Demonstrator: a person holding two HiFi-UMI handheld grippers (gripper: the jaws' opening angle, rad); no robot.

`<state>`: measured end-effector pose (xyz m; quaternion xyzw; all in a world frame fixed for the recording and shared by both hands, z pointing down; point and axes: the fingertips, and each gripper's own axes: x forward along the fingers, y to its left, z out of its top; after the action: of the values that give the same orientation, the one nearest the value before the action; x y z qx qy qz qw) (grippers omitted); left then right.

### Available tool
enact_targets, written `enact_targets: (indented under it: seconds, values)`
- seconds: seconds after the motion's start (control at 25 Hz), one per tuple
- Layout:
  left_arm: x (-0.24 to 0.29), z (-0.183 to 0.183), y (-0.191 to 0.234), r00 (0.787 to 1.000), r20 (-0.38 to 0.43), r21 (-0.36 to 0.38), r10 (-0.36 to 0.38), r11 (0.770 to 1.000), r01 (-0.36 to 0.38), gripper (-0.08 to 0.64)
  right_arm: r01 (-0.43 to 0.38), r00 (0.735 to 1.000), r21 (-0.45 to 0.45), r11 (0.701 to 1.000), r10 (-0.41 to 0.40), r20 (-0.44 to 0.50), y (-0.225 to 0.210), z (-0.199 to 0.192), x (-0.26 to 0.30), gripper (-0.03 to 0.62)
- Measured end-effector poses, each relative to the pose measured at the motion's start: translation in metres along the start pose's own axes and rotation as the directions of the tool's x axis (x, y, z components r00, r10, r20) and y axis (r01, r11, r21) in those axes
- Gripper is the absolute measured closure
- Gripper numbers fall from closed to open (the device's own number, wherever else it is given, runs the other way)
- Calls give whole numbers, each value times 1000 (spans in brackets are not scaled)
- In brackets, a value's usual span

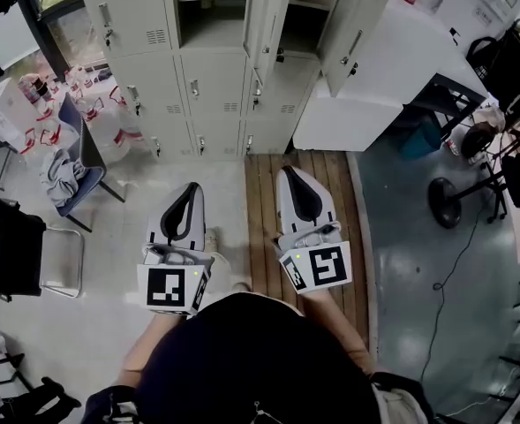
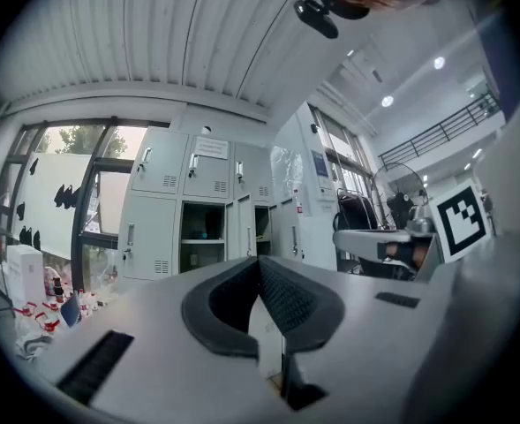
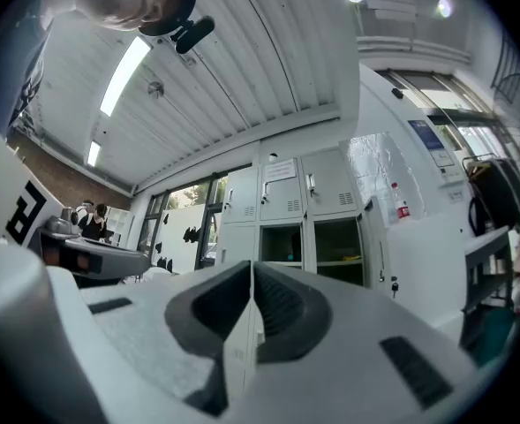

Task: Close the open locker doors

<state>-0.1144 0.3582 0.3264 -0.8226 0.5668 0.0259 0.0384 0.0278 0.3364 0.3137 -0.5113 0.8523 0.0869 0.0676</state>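
left gripper point(image 1: 192, 189): held level, jaws together, empty
right gripper point(image 1: 288, 172): tipped slightly up, jaws together, empty
locker doors point(image 1: 272, 16): two standing open, well ahead

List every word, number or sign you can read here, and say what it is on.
Nothing here reads clearly.
Paper notice on an upper locker door: too blurred.
Blue poster: too small.
Bottle label: too small.
Cubes on left gripper and right gripper: square patterns, no letters.
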Motion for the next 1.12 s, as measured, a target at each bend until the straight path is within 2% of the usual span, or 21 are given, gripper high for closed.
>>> enact_targets:
  seconds: [0.24, 0.44, 0.84, 1.12]
  values:
    - [50, -14, 28, 1000, -5, -21, -13, 1000, 13, 558, -32, 999, 26, 999, 31, 19, -8, -14, 52, 535]
    - [116, -14, 63, 999, 6, -29, -36, 999, 36, 558, -39, 999, 45, 998, 38, 22, -28, -25, 117, 500]
    - [248, -18, 124, 988, -10, -47, -156, 987, 155, 558, 41, 999, 42, 998, -41, -5, -76, -44, 242, 487]
    - [309, -22, 145, 974, 12, -28, -228, 973, 229, 558, 101, 995, 24, 995, -101, -3, -101, -57, 287, 480]
